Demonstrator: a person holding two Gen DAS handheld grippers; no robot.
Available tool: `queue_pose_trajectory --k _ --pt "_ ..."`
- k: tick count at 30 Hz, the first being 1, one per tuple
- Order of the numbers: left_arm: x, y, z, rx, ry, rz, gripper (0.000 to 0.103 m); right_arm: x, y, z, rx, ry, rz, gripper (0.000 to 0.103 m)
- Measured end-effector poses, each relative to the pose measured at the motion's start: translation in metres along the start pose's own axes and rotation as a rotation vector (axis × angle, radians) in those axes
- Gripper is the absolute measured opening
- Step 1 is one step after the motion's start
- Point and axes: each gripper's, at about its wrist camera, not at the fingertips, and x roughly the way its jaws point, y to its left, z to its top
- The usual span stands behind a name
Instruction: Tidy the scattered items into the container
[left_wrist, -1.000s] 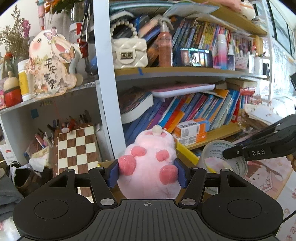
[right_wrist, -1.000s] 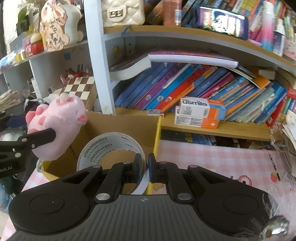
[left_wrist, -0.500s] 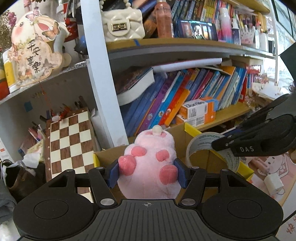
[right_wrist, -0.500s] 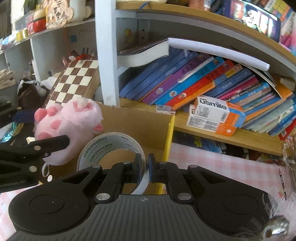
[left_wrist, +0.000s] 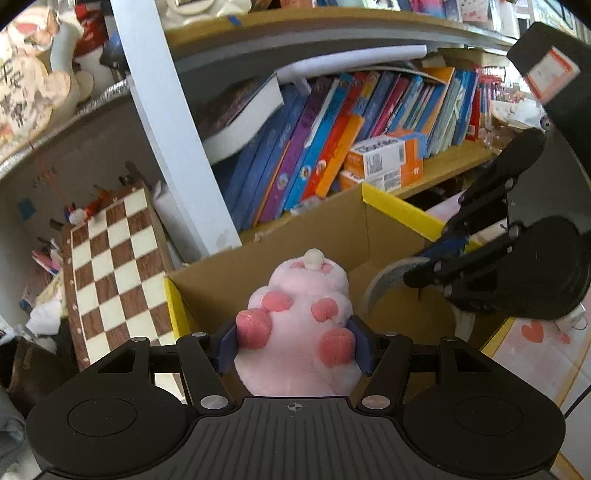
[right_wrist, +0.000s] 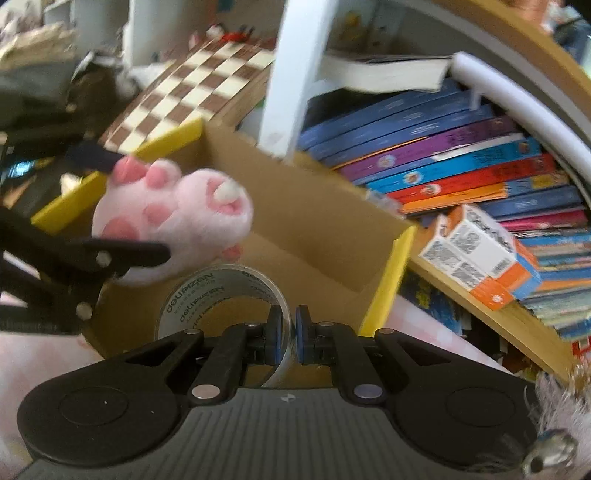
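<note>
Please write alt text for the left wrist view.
The left gripper holds a pink plush over an open cardboard box. At right, the right gripper holds a tape roll over it; bookshelves stand behind.

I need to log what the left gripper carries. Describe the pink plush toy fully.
The pink plush toy is soft, fuzzy pale-pink fabric with darker pink round paw pads and a small white tail nub on top. It is clamped at both sides between the blue-padded jaws of the left gripper, bottom end facing that camera. It hangs over the open brown cardboard box with yellow flap edges, apparently not touching it.
</note>
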Motion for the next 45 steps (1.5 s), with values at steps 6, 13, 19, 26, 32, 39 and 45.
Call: queue_pose_trajectory --k 6,13,19,26,32,39,45 --pt "0.012 -0.002 -0.003 0.016 0.045 -0.021 0.061 0.016 0.009 0.001 -0.072 0.057 0.066 0.008" --pt "0.018 -0.001 -0.005 0.034 0.083 -0.038 0.061 0.028 0.013 0.002 -0.127 0.094 0.108 0.008" --pt "0.022 0.006 -0.005 0.014 0.114 -0.054 0.061 0.031 0.013 0.004 -0.127 0.105 0.129 0.008" --pt "0.025 0.008 -0.005 -0.001 0.132 -0.068 0.061 0.036 0.012 0.005 -0.104 0.117 0.138 0.008" --pt "0.027 0.01 -0.006 -0.02 0.144 -0.081 0.061 0.039 0.01 0.004 -0.087 0.126 0.146 0.009" --pt "0.03 0.011 -0.006 -0.022 0.154 -0.077 0.062 0.04 0.01 0.004 -0.085 0.124 0.14 0.009" --pt "0.031 0.013 -0.006 -0.034 0.165 -0.081 0.062 0.044 0.009 0.004 -0.075 0.129 0.127 0.009"
